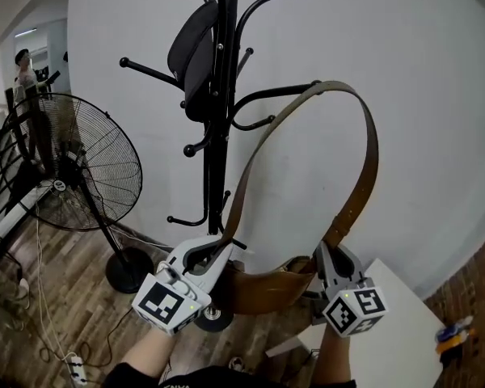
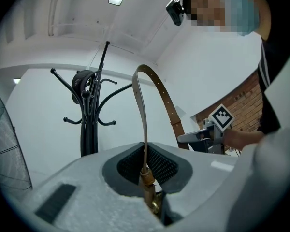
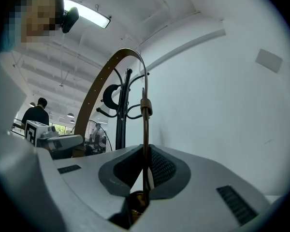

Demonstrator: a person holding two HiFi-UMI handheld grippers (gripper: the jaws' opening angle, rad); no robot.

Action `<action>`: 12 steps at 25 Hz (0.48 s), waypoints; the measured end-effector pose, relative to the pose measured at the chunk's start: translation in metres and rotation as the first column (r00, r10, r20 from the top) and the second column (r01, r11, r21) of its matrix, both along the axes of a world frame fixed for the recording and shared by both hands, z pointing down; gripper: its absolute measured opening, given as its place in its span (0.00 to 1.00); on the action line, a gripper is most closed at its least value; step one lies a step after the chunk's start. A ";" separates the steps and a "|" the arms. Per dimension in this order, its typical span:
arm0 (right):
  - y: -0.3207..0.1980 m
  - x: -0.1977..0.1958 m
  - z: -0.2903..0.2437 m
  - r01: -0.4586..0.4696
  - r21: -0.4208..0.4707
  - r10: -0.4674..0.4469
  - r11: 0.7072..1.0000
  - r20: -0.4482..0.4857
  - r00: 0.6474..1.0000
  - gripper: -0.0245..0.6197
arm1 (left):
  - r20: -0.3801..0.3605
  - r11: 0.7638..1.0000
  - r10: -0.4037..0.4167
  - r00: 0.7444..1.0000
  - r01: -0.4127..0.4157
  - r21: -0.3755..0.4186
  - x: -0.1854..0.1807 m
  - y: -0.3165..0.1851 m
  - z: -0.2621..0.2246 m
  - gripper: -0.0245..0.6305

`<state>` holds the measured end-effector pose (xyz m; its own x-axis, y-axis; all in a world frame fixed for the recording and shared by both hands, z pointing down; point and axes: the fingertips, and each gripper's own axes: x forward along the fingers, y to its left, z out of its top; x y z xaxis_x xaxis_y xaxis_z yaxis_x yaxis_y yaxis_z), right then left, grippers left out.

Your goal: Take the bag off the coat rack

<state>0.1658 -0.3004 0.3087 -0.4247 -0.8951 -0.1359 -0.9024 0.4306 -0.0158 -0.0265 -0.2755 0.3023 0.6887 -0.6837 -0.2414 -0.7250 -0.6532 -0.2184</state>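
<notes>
Bag (image 1: 259, 288), brown leather, hangs low between the two grippers, its body touching both. The left gripper (image 1: 216, 253) is clenched on the strap (image 1: 364, 160) just where a brass fitting joins it to the bag. The right gripper (image 1: 330, 259) is clamped on the strap's other end, which runs edge-on between its jaws. Above both grippers the strap rises in a tall loop. The top of the loop lies just beside one upturned hook (image 1: 295, 90) of the coat rack (image 1: 220, 95), and I cannot tell whether it rests on that hook or is clear of it.

The step in hand looks like freeing the loop. To do it well, raise both grippers together and level so the top of the loop passes above the hook's tip, then draw it back toward the person. Both grips should stay firm so the bag does not tip. The lower hooks beyond the left gripper, and the dark item (image 1: 192, 51) hung higher up the rack, could snag the strap.

No brand or writing can be read on the bag or strap. The marker cubes (image 1: 168, 301) show only black-and-white square patterns.
</notes>
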 end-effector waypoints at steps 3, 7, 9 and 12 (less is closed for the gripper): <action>0.017 -0.008 0.011 -0.004 -0.023 0.004 1.000 0.006 1.000 0.08 | -0.020 1.000 0.003 1.000 -0.003 -0.014 -0.010 0.014 0.009 0.07; 0.038 -0.022 0.028 -0.010 -0.058 0.011 0.998 0.014 1.000 0.08 | -0.019 0.998 -0.006 1.000 0.004 -0.066 -0.025 0.032 0.029 0.07; 0.048 -0.031 0.036 -0.007 -0.073 0.008 0.997 0.012 1.000 0.08 | -0.019 0.996 -0.016 1.000 0.014 -0.090 -0.035 0.042 0.038 0.07; 0.063 -0.046 0.046 0.005 -0.094 -0.004 0.996 0.012 1.000 0.08 | -0.042 0.993 -0.038 0.998 0.034 -0.110 -0.052 0.056 0.046 0.07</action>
<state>0.1194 -0.2379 0.3548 -0.4275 -0.9023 -0.0560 -0.9000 0.4306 -0.0670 -0.0786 -0.2200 0.3483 0.6535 -0.7317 -0.1937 -0.7558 -0.6446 -0.1149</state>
